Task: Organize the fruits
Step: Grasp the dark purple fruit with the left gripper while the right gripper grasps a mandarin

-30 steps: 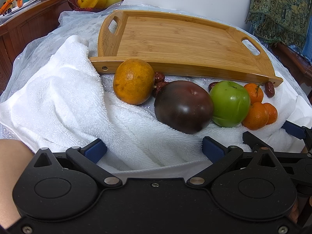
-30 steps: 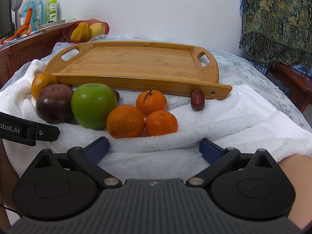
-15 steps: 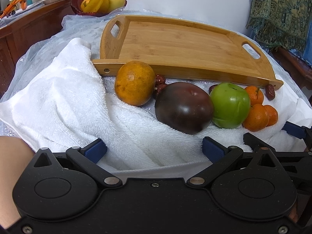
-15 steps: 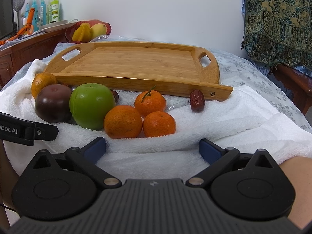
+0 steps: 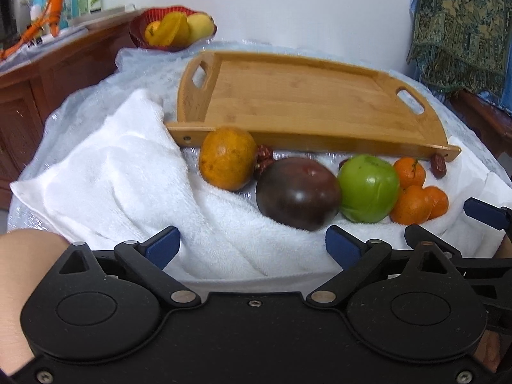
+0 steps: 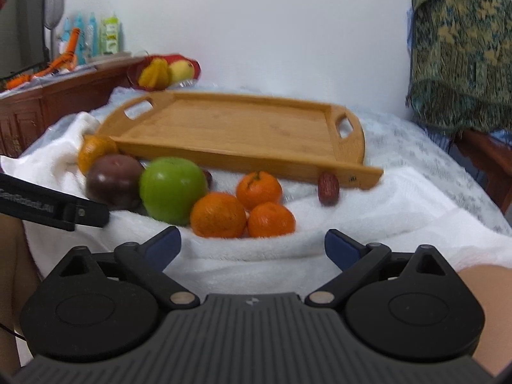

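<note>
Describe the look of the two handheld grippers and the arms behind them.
The left gripper has a smooth black body with round pivot caps, silver rivets and screws, black linkage arms and blue finger pads. The right gripper matches it, but its body is ribbed dark grey with a small logo. White lettering, blurred, runs along the left gripper's side. The forearms are bare, without sleeves.

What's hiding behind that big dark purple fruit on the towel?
Behind the dark purple fruit, wrinkled red dates peek out beside the large orange. How many dates there are is hidden by the fruit. Further back stands the wooden tray, with nothing in it.
</note>
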The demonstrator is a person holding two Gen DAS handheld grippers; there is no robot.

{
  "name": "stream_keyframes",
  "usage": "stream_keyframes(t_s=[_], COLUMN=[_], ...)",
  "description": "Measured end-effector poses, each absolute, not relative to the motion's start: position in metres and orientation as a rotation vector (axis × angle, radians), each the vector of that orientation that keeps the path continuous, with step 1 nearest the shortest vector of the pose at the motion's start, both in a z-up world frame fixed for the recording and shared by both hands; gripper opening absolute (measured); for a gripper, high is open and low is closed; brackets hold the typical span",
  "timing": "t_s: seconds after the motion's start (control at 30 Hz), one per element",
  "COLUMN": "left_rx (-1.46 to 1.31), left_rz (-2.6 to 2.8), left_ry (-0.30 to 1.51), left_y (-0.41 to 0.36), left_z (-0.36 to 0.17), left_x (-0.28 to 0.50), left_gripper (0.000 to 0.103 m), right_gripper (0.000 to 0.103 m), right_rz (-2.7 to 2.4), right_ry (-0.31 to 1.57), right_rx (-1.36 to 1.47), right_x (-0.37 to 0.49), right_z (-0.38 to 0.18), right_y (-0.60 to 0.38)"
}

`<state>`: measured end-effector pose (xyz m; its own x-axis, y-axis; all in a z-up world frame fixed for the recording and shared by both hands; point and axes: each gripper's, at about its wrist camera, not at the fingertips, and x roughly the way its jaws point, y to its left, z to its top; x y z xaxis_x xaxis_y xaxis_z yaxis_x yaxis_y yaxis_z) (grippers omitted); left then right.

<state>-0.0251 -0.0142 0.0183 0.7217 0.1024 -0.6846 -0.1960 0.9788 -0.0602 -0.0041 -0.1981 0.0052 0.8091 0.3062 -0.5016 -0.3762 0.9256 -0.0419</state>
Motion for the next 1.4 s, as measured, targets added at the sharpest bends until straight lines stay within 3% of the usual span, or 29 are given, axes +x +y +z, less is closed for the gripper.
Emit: stream_keyframes(t_s=[0.37, 0.4, 0.57, 0.93, 1.13, 1.4], left_rx=[-0.041, -0.033, -0.057, -0.067, -0.095, -0.105], left_rz=[0.145, 0.131, 0.078, 0.026, 0.008, -0.005], left_ry=[0.615, 0.617, 0.642, 0.651, 0.666, 0.665], left_y=[-0.025, -0.027, -0.029, -0.029, -0.024, -0.023], left_z=[0.036, 0.035, 0.032, 0.022, 0.016, 0.008], left_x=[-0.034, -0.033, -0.029, -0.019, -0.008, 0.000], left_gripper=[0.071, 0.066, 0.058, 0.060, 0.065, 0.066], right_gripper=[0.062, 0.060, 0.051, 0.048, 0.062, 0.060], right_rz=[0.399, 0.397, 0.402, 0.428, 0.435, 0.454], right_ry=[0.474, 0.473, 0.473, 0.472, 0.478, 0.502], right_rx=[-0.213, -0.216, -0.222, -0.282, -0.301, -0.323], right_x=[-0.011, -0.011, -0.011, -0.010, -0.002, 0.006], right_z=[0.012, 0.011, 0.012, 0.007, 0.006, 0.002], right_y=[-0.183, -0.182, -0.181, -0.169, -0.167, -0.165])
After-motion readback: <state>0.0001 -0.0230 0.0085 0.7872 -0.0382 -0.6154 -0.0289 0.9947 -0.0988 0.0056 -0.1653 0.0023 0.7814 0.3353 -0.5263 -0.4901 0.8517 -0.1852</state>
